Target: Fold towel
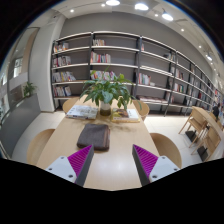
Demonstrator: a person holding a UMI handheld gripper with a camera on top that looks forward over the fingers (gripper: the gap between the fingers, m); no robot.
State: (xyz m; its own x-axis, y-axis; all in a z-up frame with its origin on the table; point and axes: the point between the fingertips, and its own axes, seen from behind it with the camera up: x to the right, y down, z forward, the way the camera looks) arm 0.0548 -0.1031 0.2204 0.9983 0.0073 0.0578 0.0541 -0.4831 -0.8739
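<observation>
The hand-held gripper [112,163] is held level above the near end of the wooden counter [115,150], its fingers spread wide with nothing between them, magenta pads [80,160] facing inward. Ahead of the fingers the dark towel [94,136] lies bunched on the counter. Beyond it stands a potted plant [107,94], with bookshelves [120,65] along the back wall.

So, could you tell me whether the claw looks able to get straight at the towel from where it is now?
Probably yes. The claw is open, and the towel lies flat on the table just ahead of its fingers with only bare tabletop between. The plant stands beyond the towel, out of the way.
</observation>
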